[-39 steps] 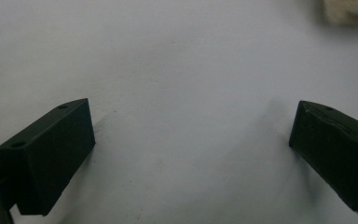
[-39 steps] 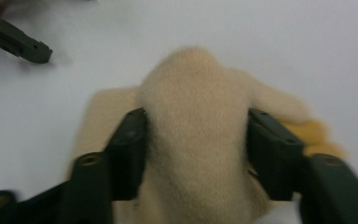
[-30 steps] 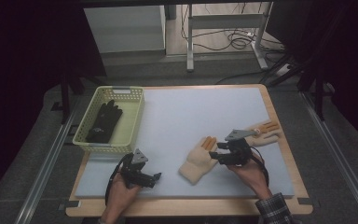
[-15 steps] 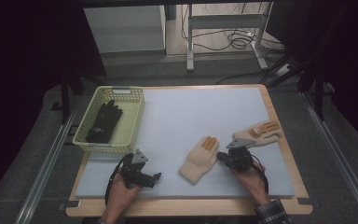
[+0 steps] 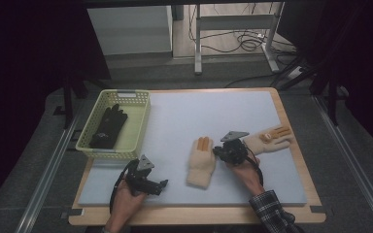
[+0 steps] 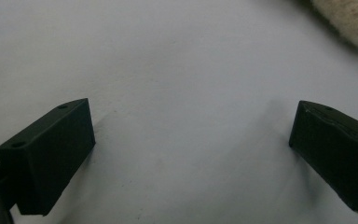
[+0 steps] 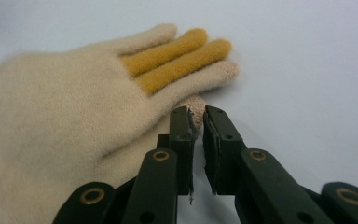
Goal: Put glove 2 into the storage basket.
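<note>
The right gripper point(image 5: 219, 152) sits just off the cream glove point(image 5: 201, 162) at its three o'clock, jaws pinched nearly together by the thumb point(image 7: 196, 106), while the glove runs twelve-to-six mid-mat and the left gripper point(image 5: 162, 185) waits wide at eight o'clock.

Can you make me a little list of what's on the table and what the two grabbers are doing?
Table: board with a pale blue mat
Basket: yellow-green basket at the left, black glove inside
Near glove: cream glove with orange fingers, flat on the mat
Far glove: matching cream glove at the right
Left gripper: jaws wide open over bare mat, holding nothing
Right gripper: jaws nearly closed, at the near glove's thumb edge; grip unclear
</note>
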Tool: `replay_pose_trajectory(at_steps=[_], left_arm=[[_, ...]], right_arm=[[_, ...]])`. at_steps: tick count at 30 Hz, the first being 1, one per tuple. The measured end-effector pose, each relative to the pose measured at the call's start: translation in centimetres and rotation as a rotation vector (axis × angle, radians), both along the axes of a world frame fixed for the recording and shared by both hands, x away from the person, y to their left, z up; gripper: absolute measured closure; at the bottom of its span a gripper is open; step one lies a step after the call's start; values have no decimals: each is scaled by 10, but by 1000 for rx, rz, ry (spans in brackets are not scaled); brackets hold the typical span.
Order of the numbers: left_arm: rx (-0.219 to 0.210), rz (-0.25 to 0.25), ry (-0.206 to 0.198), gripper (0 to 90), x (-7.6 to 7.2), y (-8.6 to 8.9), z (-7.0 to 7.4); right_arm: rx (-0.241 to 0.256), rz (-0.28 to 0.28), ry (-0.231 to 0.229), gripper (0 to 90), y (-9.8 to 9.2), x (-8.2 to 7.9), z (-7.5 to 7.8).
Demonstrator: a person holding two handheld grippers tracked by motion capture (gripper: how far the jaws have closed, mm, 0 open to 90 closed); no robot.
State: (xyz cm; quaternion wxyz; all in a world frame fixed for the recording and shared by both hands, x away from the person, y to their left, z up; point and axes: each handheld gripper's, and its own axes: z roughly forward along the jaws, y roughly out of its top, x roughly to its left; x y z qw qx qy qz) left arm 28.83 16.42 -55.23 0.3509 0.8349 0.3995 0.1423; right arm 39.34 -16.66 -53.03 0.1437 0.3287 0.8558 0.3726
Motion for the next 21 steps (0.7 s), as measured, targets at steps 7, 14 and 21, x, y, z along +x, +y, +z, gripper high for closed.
replay_pose_trajectory(at_steps=[7, 14, 21], left_arm=[[0, 0, 0, 3, 0, 0, 0], [1, 0, 0, 3, 0, 0, 0], [1, -1, 0, 2, 0, 0, 0]], right_arm=[[6, 4, -4, 725, 4, 0, 2], [25, -95, -25, 621, -30, 1, 21], [27, -235, -66, 559, -82, 3, 40]])
